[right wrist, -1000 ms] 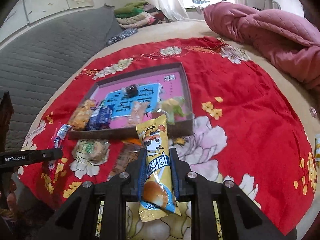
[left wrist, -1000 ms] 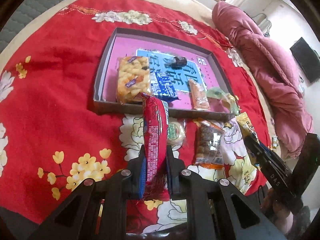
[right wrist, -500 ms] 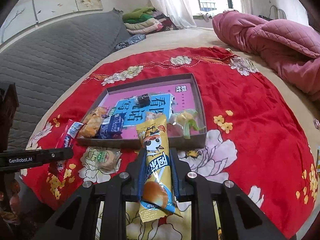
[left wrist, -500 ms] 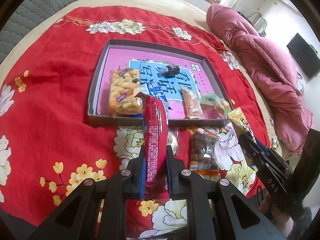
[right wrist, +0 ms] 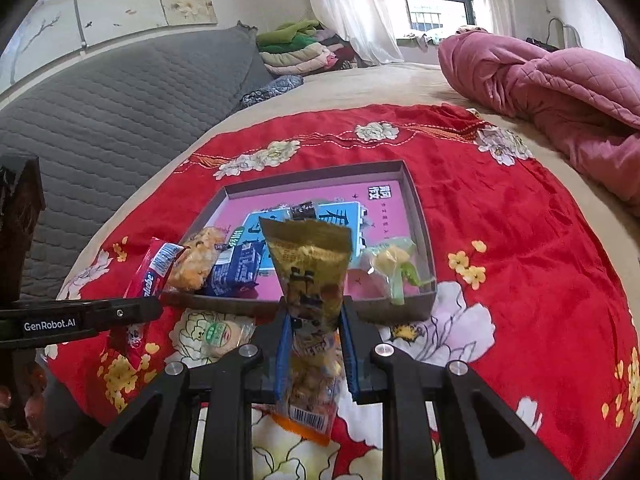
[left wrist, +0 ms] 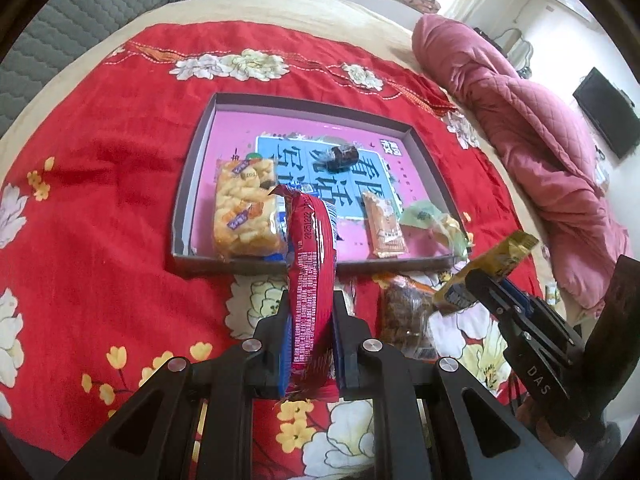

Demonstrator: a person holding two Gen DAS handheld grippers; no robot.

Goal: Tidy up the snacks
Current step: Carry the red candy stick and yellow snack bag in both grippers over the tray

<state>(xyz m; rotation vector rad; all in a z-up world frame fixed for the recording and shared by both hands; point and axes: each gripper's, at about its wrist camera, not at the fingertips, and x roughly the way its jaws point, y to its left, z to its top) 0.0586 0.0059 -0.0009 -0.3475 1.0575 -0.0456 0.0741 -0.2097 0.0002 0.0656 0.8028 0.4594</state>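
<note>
My left gripper (left wrist: 310, 300) is shut on a long red snack packet (left wrist: 312, 276), held just in front of the near wall of the pink-lined box (left wrist: 192, 184). My right gripper (right wrist: 314, 312) is shut on a yellow snack packet (right wrist: 310, 268), raised before the box (right wrist: 420, 216). The box holds a yellow rice-crisp pack (left wrist: 244, 208), a blue pack (right wrist: 236, 268), an orange bar (left wrist: 384, 228), a green-wrapped sweet (right wrist: 394, 264) and a dark sweet (left wrist: 342, 156). In the left wrist view the right gripper (left wrist: 476, 284) shows with the yellow packet (left wrist: 500, 260). In the right wrist view the left gripper (right wrist: 152, 308) shows with the red packet (right wrist: 150, 276).
A round pastry (right wrist: 216, 334) and a brown snack pack (left wrist: 404, 312) lie on the red floral cloth (left wrist: 100, 184) in front of the box. A pink quilt (right wrist: 560, 92) lies at the right, a grey padded headboard (right wrist: 100, 112) at the left.
Both grippers have moved up and forward toward the box with their packets. The yellow packet in the right gripper has turned, its back and barcode now facing the camera.
</note>
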